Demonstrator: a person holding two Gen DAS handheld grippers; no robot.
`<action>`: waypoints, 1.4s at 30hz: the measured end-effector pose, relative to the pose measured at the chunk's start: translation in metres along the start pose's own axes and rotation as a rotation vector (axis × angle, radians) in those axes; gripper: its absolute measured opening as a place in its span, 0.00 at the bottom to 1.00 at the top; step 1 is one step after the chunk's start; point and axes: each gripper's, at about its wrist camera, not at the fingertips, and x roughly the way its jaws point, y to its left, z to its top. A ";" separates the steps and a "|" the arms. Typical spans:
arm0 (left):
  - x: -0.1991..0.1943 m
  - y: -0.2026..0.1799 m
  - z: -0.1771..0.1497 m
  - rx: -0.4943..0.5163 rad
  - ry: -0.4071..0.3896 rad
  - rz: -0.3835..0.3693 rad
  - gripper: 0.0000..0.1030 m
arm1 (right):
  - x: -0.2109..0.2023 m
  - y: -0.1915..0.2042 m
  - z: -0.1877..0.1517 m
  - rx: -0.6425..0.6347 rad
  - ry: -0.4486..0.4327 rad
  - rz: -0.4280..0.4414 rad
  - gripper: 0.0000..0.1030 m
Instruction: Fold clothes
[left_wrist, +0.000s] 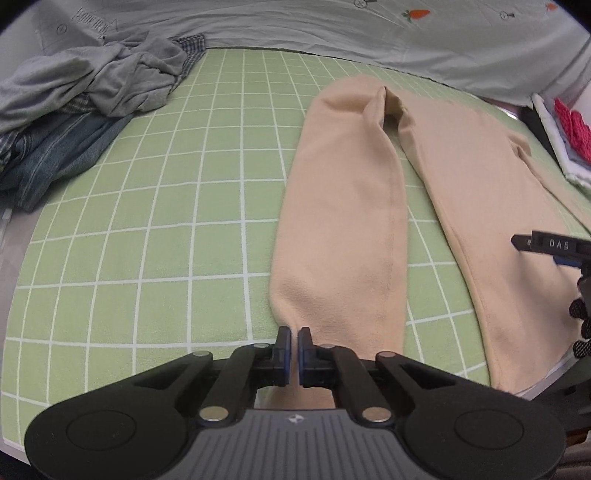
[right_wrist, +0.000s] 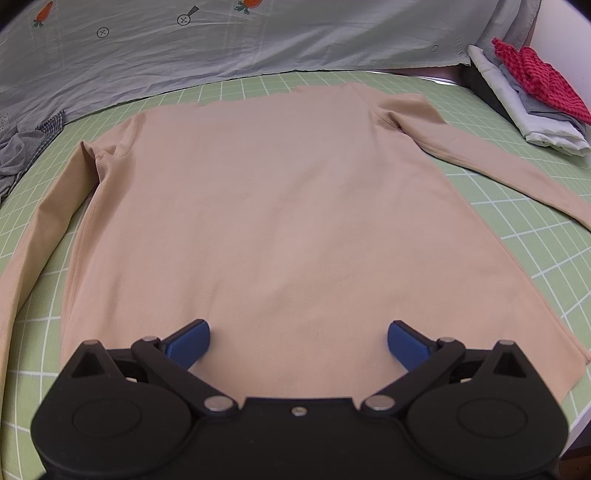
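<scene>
The beige long-sleeved shirt of soft fleece-like fabric (right_wrist: 280, 206) lies flat on the green mat with a white grid (right_wrist: 535, 236), its long axis running from the lower edge of the frame up to the neck at the top; the far end of its right sleeve is cut off by the frame. In the left wrist view the left gripper (left_wrist: 294, 334) has its blue pads almost together on the cuff end of the left sleeve (left_wrist: 340, 229), and the cloth passes between them. The right gripper (right_wrist: 298, 332) stands wide open above the hem and holds nothing. A crumpled heap of grey and denim clothes (left_wrist: 92, 85) sits upper left, partly cut off.
</scene>
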 end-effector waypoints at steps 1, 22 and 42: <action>0.000 0.002 0.001 0.003 0.000 0.005 0.04 | 0.000 0.000 0.000 0.000 0.000 0.000 1.00; -0.016 0.081 0.064 -0.225 -0.149 0.314 0.50 | -0.002 -0.013 0.005 -0.030 0.023 0.016 1.00; 0.020 -0.121 0.059 -0.045 -0.050 0.126 0.83 | -0.023 -0.081 -0.016 -0.085 0.055 0.128 1.00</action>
